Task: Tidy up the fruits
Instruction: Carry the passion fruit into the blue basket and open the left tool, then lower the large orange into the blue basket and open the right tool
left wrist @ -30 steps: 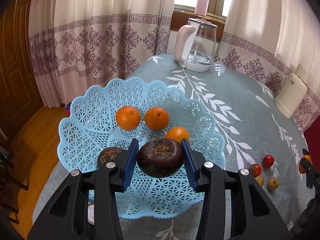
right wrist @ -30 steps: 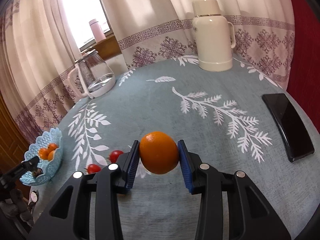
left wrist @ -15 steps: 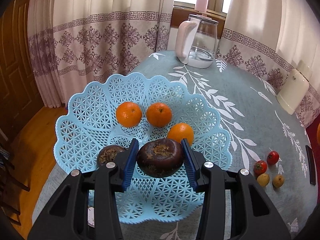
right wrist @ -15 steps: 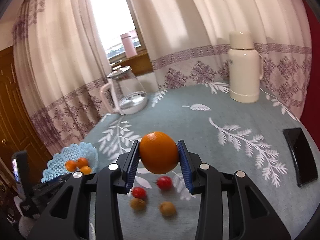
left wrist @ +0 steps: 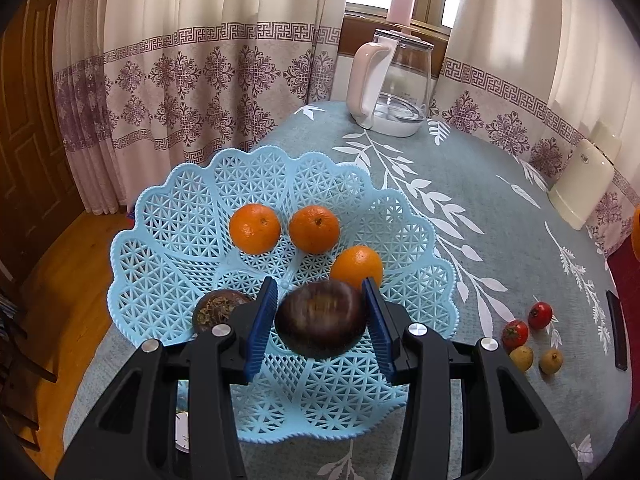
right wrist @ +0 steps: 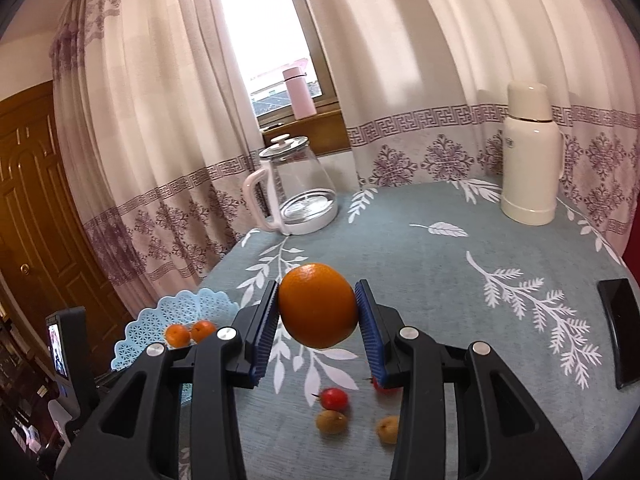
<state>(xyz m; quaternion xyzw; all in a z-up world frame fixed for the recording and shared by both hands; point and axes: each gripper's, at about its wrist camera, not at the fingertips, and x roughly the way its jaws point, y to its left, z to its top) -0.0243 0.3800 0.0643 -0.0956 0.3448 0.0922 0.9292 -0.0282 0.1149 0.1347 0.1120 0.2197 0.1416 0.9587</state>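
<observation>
Left hand-held gripper (left wrist: 322, 322): its blue pads stood apart, a small gap showing on either side of the dark purple fruit (left wrist: 321, 319), which looked blurred between them; no pad was seen pressing it.
Dark purple fruit: sat between the pads, over the near part of the blue basket (left wrist: 168, 220).
Right hand-held gripper (right wrist: 317, 312): closed on a large orange (right wrist: 317, 305), both pads touching its sides, held up above the bench (right wrist: 420, 264).
Blue basket: a lattice plastic dish with a scalloped rim, at the bench's left edge near the curtain.
Basket contents: three small oranges (left wrist: 255, 229) toward the middle and far side, and a second dark fruit (left wrist: 218, 309) at the near left, partly hidden behind the left pad.
Loose fruit on the bench: two cherry tomatoes (left wrist: 515, 331) and two small yellow-brown fruits (left wrist: 521, 357), close together, well apart from the basket on its right.
Bench: covered with a grey-blue cloth printed with white leaves.
Glass kettle (right wrist: 298, 192): upright at the far side, white handle to its left.
Cream thermos (right wrist: 530, 160): upright at the far right corner.
Black phone (right wrist: 620, 330): flat near the bench's right edge.
Pink bottle (right wrist: 298, 92): upright on the window sill behind the kettle.
</observation>
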